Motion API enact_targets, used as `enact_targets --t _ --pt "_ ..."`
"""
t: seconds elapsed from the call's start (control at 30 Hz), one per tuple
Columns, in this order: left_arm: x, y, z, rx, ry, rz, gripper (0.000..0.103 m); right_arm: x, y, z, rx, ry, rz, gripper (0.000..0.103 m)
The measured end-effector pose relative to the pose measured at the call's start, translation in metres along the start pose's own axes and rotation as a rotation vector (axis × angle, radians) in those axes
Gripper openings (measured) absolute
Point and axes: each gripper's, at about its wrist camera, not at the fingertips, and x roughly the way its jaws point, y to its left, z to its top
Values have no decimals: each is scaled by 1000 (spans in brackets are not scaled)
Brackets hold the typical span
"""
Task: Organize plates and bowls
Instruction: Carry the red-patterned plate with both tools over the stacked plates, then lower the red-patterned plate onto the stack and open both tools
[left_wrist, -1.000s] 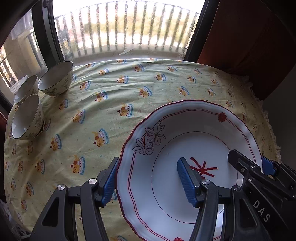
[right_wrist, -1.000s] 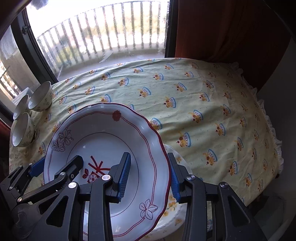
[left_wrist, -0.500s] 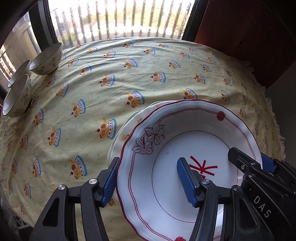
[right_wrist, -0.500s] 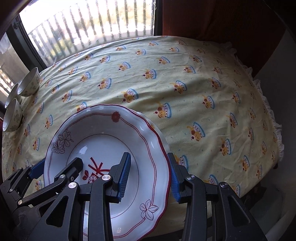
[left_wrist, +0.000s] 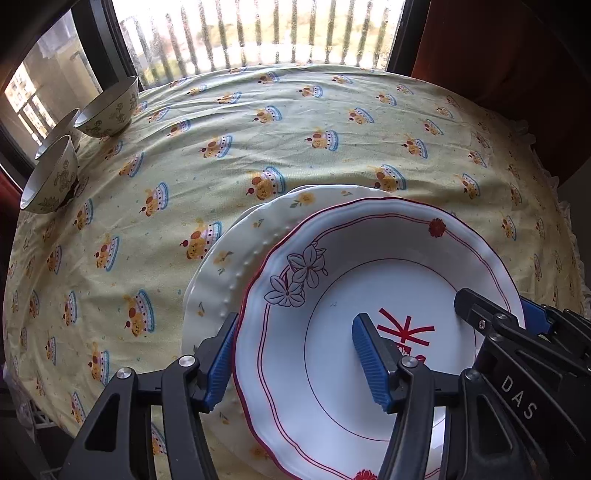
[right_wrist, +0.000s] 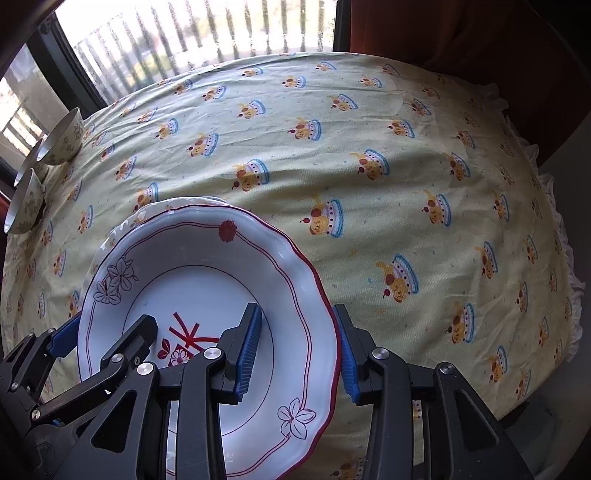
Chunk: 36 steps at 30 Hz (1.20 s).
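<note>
A white plate with a scalloped red rim (left_wrist: 369, 258) hangs low over a cream plate with yellow flowers (left_wrist: 236, 258), which lies on the tablecloth. My left gripper (left_wrist: 295, 363) is shut on the red-rimmed plate's left rim, one blue pad under the edge and one inside the well. My right gripper (right_wrist: 297, 350) is shut on the same plate (right_wrist: 192, 280) at the opposite rim. Only a thin arc of the cream plate (right_wrist: 162, 205) shows past it in the right wrist view. Three patterned bowls (left_wrist: 107, 110) stand at the table's far left edge.
A yellow cloth with a cake print (left_wrist: 295, 122) covers the round table. A window with a balcony railing (left_wrist: 258, 33) is behind it. A dark red curtain (right_wrist: 461, 33) hangs at the right. The frilled cloth edge (right_wrist: 561, 229) drops off at the right.
Both grippers have carried the red-rimmed plate across and down. The cream plate has come into view beneath it, and the bowls now sit farther off at the left.
</note>
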Motion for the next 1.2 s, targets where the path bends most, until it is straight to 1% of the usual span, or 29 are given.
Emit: enact_targets --t 0.1,0.27,0.4,0.47,0.53,0.57,0.6,0.87,0.97,1.07,1.2 --pt "0 2 0 -30 0 8 61 4 -1 1 -16 2 19 43" --pt "-1 1 -1 -41 -3 24 62 6 -3 2 -34 6 47 43" --pt "-2 1 -2 -48 -5 28 62 3 -9 -1 -29 18 90 44" --pt "-2 0 -3 -49 -8 34 62 -3 -14 -4 -12 4 96 44" --pt "-2 0 -2 -55 -8 37 62 -10 -18 -5 -6 -22 100 38" --pt "-2 0 -2 -58 -8 38 62 -12 -19 -6 -9 -28 99 33" --pt "-2 -1 -2 -59 -9 41 63 -13 -19 -6 -12 -33 98 26" --pt "-4 1 -4 -65 -13 48 63 -11 -17 -4 -29 -38 93 26" --pt "-8 6 -4 -77 -26 72 62 -11 -14 -1 -39 -41 101 26" --pt "-7 13 -4 -97 -20 86 63 -10 -6 1 -61 -42 114 26" --pt "-6 13 -5 -89 -18 120 63 -5 0 4 -74 -29 129 26"
